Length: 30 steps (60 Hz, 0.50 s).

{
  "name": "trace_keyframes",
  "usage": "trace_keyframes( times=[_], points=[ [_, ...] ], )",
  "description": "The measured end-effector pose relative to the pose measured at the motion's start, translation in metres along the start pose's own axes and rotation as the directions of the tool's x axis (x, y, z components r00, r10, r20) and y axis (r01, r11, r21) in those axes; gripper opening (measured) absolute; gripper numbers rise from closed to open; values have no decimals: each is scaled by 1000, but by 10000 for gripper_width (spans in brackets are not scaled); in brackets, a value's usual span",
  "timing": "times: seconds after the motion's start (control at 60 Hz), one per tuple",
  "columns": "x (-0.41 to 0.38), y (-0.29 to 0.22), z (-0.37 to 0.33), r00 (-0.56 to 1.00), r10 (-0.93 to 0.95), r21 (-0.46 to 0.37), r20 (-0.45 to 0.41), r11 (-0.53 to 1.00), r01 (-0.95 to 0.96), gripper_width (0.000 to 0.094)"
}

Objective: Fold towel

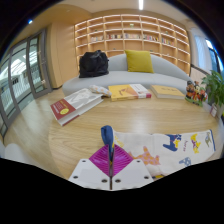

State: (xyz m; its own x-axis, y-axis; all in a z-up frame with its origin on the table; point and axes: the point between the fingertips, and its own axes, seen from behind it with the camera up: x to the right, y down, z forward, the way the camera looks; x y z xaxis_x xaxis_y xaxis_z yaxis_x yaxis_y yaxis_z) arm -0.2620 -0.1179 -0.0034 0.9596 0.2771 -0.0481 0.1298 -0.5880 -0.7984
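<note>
A white towel (pixel 172 150) with coloured cartoon prints lies spread on the round wooden table (pixel 120 115), just ahead and to the right of my fingers. My gripper (pixel 107 148) is shut, its magenta pads pressed together. A blue fold of the towel's near corner (pixel 106 134) sticks up from between the pads, pinched and lifted a little off the table. The rest of the towel stays flat on the wood.
Books and magazines lie on the table's far side: a red one (pixel 64 107), an open one (pixel 84 97), yellow ones (pixel 128 92) (pixel 168 92). A plant (pixel 213 92) stands at the right. Beyond are a sofa with a yellow cushion (pixel 140 61) and a black bag (pixel 94 64).
</note>
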Motion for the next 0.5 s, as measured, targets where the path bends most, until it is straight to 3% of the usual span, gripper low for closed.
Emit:
trace_keyframes(
  times=[0.05,0.283,0.4,0.5],
  points=[
    [-15,-15,-18,997,38,12,69,999,-39,10],
    [-26,-151,-146,947,125,247,295,948,-202,11],
    [38,-178,-157,958,153,305,243,925,-225,18],
    [116,-144,-128,975,180,265,133,941,-210,24]
  ],
)
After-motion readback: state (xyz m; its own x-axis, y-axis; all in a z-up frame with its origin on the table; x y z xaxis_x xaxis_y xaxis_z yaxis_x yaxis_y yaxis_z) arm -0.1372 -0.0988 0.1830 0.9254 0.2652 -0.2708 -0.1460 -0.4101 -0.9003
